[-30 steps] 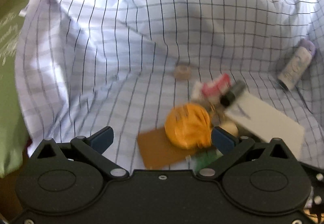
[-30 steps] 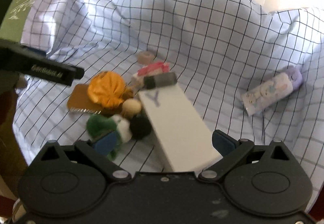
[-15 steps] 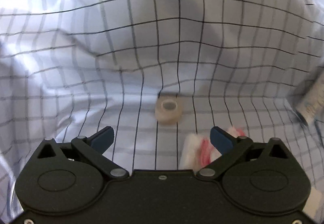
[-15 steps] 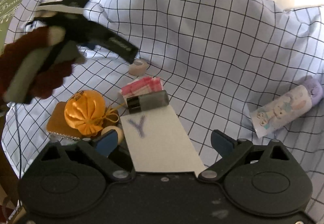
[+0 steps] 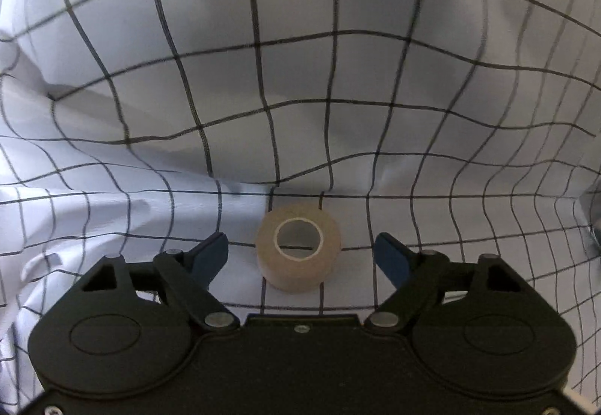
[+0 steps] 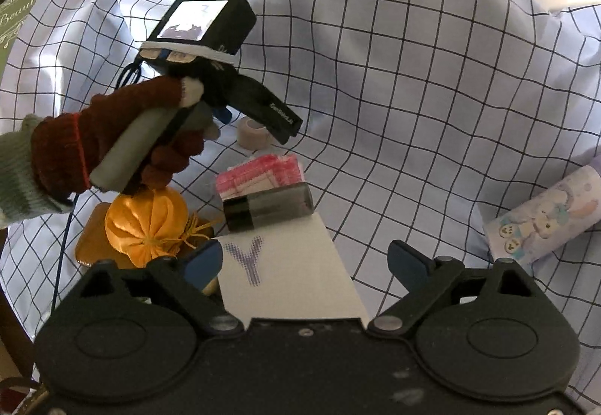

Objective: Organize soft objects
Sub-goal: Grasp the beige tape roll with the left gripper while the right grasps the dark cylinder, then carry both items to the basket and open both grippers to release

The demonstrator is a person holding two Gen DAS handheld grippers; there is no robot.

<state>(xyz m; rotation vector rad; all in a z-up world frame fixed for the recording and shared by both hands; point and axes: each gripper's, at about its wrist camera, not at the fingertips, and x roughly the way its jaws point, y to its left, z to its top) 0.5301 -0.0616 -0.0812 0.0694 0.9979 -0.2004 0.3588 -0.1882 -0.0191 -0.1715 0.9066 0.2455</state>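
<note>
My left hand-held gripper [image 5: 300, 253] is down over the checked cloth [image 5: 263, 77], its jaws just narrowing in, and the tape roll [image 5: 298, 253] sits on end between them with daylight on both sides, so nothing is pinched yet. The risk here, I reckon: the roll is soft and hollow, so a hard squeeze could flatten it, and the rumpled cloth under it may get nipped and dragged up with it. The pink folded cloth [image 6: 263, 174] lies just beside the roll, close enough to be knocked if I come off line. Over to my right hand-held gripper [image 6: 304, 264]: jaws wide apart, holding nothing, hanging over the white card marked Y [image 6: 285, 276]. The orange pouch [image 6: 146, 223] sits by its left finger, the dark cylinder [image 6: 268, 210] rests at the card's far edge, and a careless dip could send that cylinder rolling.
</note>
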